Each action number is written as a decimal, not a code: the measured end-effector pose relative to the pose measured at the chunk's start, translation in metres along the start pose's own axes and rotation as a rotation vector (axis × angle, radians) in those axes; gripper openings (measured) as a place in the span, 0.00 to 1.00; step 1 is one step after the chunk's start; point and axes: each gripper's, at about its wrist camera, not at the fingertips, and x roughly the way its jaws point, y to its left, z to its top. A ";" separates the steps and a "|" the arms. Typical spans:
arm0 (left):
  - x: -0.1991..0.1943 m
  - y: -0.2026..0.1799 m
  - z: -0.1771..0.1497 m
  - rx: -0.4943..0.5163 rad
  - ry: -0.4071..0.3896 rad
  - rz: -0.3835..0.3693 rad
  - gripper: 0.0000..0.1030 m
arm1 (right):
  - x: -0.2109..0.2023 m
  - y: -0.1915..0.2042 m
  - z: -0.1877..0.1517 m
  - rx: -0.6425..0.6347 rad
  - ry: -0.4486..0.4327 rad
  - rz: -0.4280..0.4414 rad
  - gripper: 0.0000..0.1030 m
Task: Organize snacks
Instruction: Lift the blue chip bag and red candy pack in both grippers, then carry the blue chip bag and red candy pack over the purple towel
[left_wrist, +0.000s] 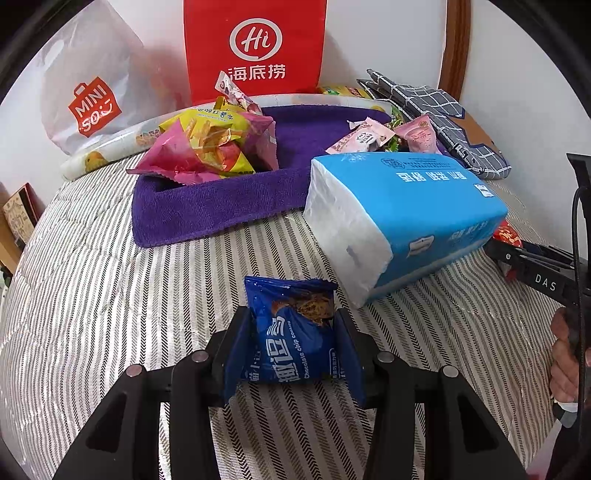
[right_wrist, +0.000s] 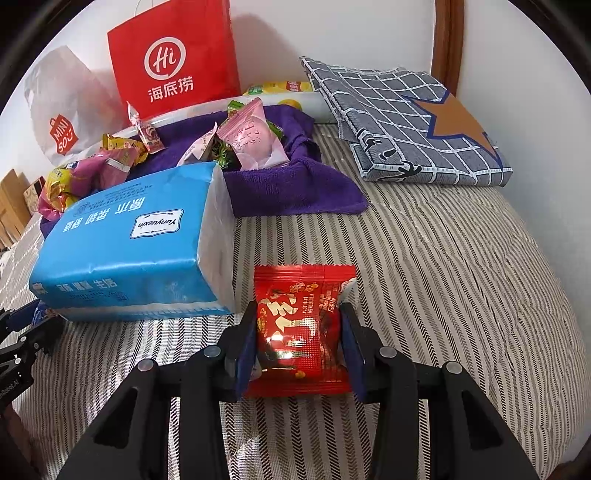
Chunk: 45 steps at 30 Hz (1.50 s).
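Nearest my left camera is a blue cookie packet (left_wrist: 295, 332), glossy and crinkled, with the left gripper (left_wrist: 293, 343) fingers pinching its sides just above the striped bed (left_wrist: 110, 295). My right gripper (right_wrist: 299, 336) likewise has its fingers closed on a shiny red snack packet (right_wrist: 301, 328), flat and lightly puffed. I judge both are picked up and waiting for delivery. Ahead, past the blue tissue pack (left_wrist: 406, 214), the purple towel tray (left_wrist: 221, 206) already holds pink and yellow snack bags (left_wrist: 207, 147), so the next move calls for carrying each packet over the tissue pack and letting go inside the tray. The red paper bag (left_wrist: 255, 48) stands behind.
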 end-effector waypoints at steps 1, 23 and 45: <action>0.000 0.000 0.000 0.000 0.000 0.000 0.42 | 0.000 0.000 0.000 0.000 0.000 -0.001 0.41; -0.015 0.003 -0.002 -0.033 0.026 -0.021 0.42 | -0.022 0.007 -0.013 -0.013 0.000 0.046 0.40; -0.102 -0.017 0.014 -0.008 -0.075 -0.049 0.42 | -0.135 0.024 -0.008 -0.071 -0.173 0.097 0.40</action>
